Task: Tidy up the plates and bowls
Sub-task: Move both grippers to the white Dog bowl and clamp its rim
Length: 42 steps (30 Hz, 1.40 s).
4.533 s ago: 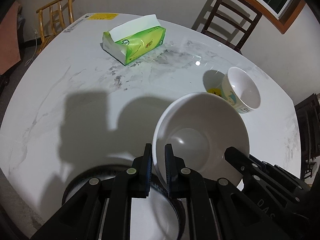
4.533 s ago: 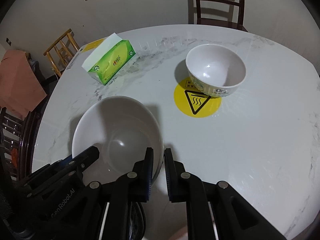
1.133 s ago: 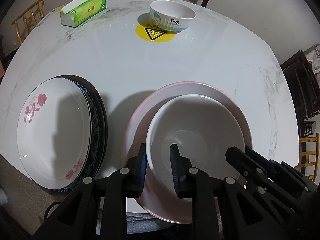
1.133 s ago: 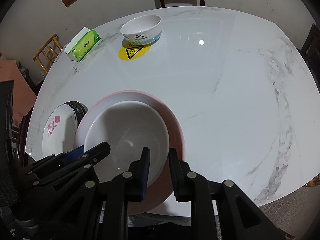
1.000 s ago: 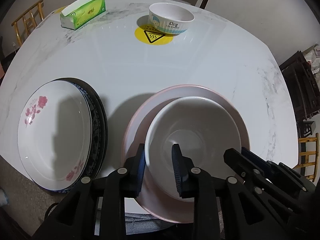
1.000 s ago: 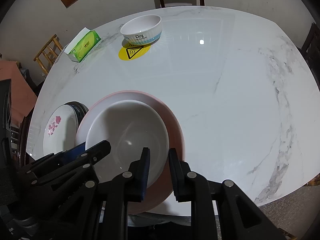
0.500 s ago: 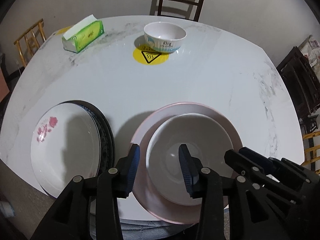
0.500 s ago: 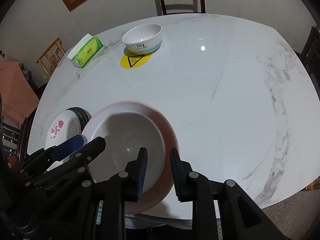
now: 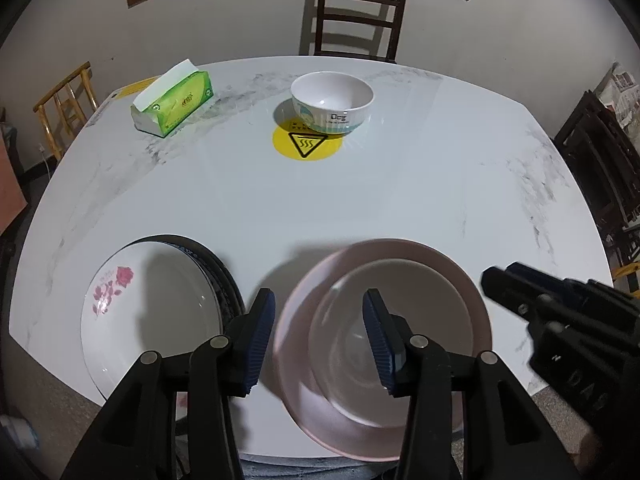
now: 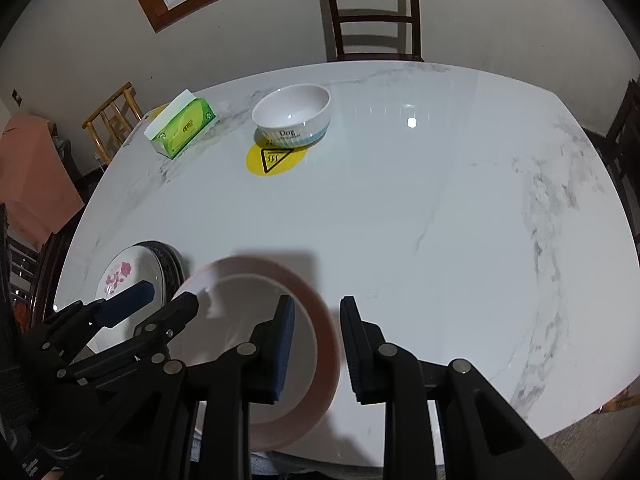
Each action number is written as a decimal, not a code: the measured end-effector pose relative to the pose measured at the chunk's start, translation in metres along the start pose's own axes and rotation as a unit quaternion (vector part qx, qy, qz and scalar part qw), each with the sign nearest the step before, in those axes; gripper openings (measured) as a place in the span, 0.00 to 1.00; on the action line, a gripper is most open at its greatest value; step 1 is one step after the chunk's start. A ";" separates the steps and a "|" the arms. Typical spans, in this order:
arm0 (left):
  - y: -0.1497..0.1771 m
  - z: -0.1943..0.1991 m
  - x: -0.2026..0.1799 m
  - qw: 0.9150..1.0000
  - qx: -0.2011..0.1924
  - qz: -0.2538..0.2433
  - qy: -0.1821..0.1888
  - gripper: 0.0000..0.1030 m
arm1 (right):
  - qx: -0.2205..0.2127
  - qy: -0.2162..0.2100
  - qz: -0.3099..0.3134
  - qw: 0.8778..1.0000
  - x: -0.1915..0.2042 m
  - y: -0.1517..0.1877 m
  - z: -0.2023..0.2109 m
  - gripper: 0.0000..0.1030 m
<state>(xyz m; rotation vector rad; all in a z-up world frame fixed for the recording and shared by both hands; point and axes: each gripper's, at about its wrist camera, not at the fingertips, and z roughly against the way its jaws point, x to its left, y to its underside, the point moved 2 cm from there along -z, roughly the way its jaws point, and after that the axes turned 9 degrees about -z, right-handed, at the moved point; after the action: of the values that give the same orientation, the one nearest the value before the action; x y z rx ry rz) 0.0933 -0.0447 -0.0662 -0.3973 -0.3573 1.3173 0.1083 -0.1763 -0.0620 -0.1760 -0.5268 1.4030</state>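
A plain white bowl (image 9: 420,320) sits inside a wide pink plate (image 9: 400,249) at the table's near edge. My left gripper (image 9: 320,338) hovers above their left rims; its jaws are opening and the pads touch nothing. My right gripper (image 10: 318,344) hangs above the pink plate's (image 10: 320,312) right rim, jaws narrowly apart, the rim showing below the gap, untouched. To the left lies a rose-patterned plate (image 9: 152,312) on a dark-rimmed plate. A small printed bowl (image 9: 332,98) stands far back on a yellow warning sticker (image 9: 308,144).
A green tissue box (image 9: 176,100) lies at the far left of the white marble table (image 9: 400,184). A dark wooden chair (image 9: 356,12) stands behind the table, a bamboo chair (image 9: 68,100) at the left, more dark chairs at the right.
Both grippers have let go of the white bowl's rim and risen. The left jaws have spread much wider. The bowl stays in the pink plate.
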 end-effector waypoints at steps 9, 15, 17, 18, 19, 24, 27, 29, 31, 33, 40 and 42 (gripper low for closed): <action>-0.019 -0.011 0.016 1.000 0.004 -0.004 -0.022 0.43 | 0.006 -0.004 0.016 1.000 -0.003 -0.037 -0.010 0.23; -0.039 -0.022 0.030 0.999 0.009 -0.006 -0.038 0.43 | 0.012 0.002 0.030 0.999 -0.004 -0.060 -0.025 0.23; -0.047 -0.027 0.035 0.999 0.012 -0.003 -0.033 0.43 | 0.019 -0.006 0.030 0.999 -0.005 -0.067 -0.030 0.23; -0.052 -0.031 0.038 1.000 0.016 0.001 -0.026 0.43 | 0.022 -0.005 0.029 0.999 -0.006 -0.072 -0.034 0.23; -0.055 -0.034 0.040 1.000 0.019 0.004 -0.022 0.43 | 0.023 -0.003 0.030 0.999 -0.006 -0.076 -0.037 0.23; -0.078 -0.051 0.055 0.999 0.032 0.030 0.008 0.43 | 0.029 -0.011 0.036 0.999 -0.008 -0.100 -0.055 0.23; -0.096 -0.064 0.064 0.998 0.037 0.043 0.018 0.43 | 0.028 -0.023 0.036 0.999 -0.009 -0.118 -0.065 0.23; -0.107 -0.072 0.070 0.998 0.039 0.052 0.014 0.43 | 0.021 -0.023 0.040 0.999 -0.008 -0.133 -0.071 0.23; -0.121 -0.081 0.077 0.996 0.037 0.069 0.032 0.43 | 0.022 -0.028 0.040 0.999 -0.007 -0.149 -0.080 0.23; -0.133 -0.091 0.083 0.994 0.039 0.088 0.045 0.43 | 0.027 -0.033 0.034 0.998 -0.006 -0.164 -0.091 0.23; -0.174 -0.122 0.097 0.989 0.027 0.131 0.066 0.42 | 0.032 -0.026 0.038 0.998 0.009 -0.209 -0.130 0.23; -0.184 -0.130 0.099 0.988 0.025 0.139 0.070 0.41 | 0.040 -0.023 0.041 0.998 0.014 -0.217 -0.143 0.23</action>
<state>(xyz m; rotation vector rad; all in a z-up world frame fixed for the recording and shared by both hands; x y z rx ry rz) 0.3328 0.0044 -0.0907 -0.5069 -0.1533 1.5570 0.3670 -0.1743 -0.0916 -0.1027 -0.5051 1.5082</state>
